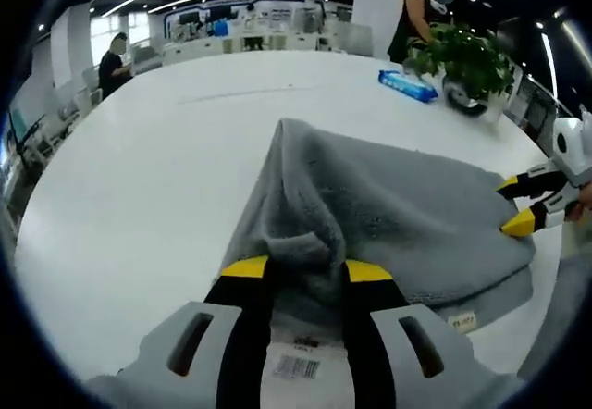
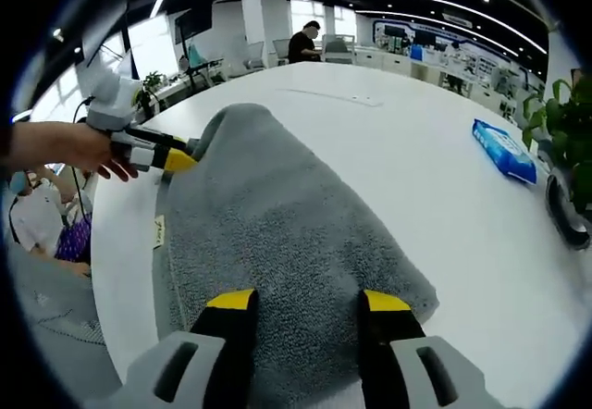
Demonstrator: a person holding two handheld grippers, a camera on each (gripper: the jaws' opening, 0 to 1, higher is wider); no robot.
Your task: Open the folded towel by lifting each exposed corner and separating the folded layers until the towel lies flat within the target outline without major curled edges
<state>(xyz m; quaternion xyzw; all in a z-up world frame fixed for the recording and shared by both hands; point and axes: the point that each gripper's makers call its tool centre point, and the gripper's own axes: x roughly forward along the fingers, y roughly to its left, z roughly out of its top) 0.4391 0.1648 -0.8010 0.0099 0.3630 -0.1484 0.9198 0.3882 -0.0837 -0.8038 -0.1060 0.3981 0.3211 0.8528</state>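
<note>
Left gripper view: left gripper (image 1: 305,270) has its yellow-tipped jaws pinched on a bunched fold of the grey towel (image 1: 388,215), cloth humped up between them. Towel is lifted there and drapes away across the white desk (image 1: 139,178). Right gripper (image 1: 518,204) comes in from the right edge, its yellow tips at the towel's far corner; a small gap shows between them, cannot tell whether cloth is caught. White label (image 1: 462,320) on the towel hem near the bottom right. Further back on the desk: blue packet (image 1: 407,85) and a potted plant (image 1: 467,62).

Right gripper view: right gripper (image 2: 305,303) jaws stand apart with the towel (image 2: 277,233) edge lying between them; grip itself not readable. Left gripper (image 2: 157,154), held by a hand (image 2: 79,150), is clamped on the towel's far corner and holding it up off the desk (image 2: 435,168). Towel is still folded, sloping down from that raised corner. Blue packet (image 2: 504,150) sits well apart to the right, plant (image 2: 564,141) at the edge. People stand at the far desks.
</note>
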